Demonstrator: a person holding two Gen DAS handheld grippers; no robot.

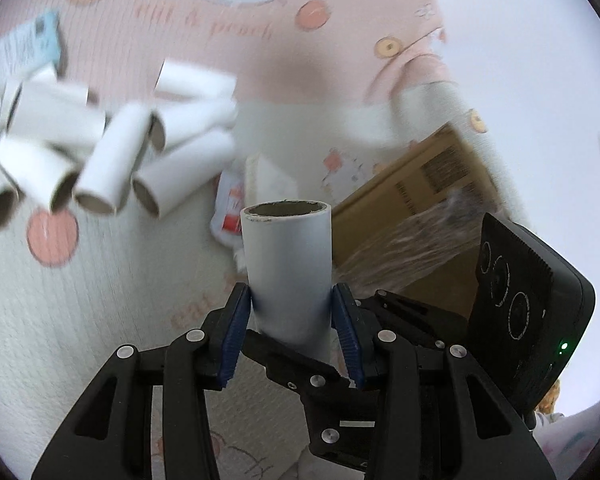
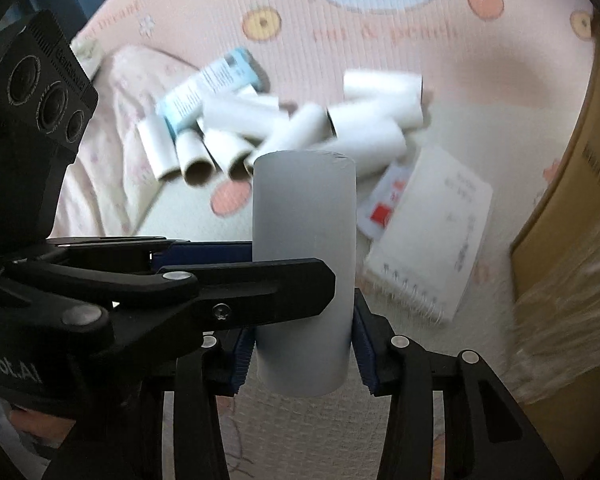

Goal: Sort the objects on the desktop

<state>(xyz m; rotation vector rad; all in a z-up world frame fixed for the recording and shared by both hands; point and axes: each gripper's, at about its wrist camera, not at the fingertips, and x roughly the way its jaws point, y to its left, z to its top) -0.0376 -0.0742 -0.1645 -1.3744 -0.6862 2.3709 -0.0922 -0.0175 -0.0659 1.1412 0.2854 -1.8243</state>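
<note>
One white cardboard tube [image 1: 288, 268] stands upright between the blue pads of my left gripper [image 1: 292, 300], held above the mat. The same tube [image 2: 304, 248] shows in the right wrist view between the pads of my right gripper [image 2: 304, 340], with the left gripper's black fingers [image 2: 236, 284] crossing it from the left. Both grippers are shut on this tube. A pile of several white tubes [image 1: 100, 148] lies on the mat at the left; it also shows in the right wrist view [image 2: 300, 128].
A brown cardboard box [image 1: 412, 216] with plastic wrap sits at the right [image 2: 572, 208]. A spiral notebook [image 2: 432, 228] and a red-and-white packet [image 2: 384, 204] lie beside the pile. A light blue box [image 2: 208, 88] lies behind the tubes. The pink cartoon mat [image 1: 228, 32] covers the surface.
</note>
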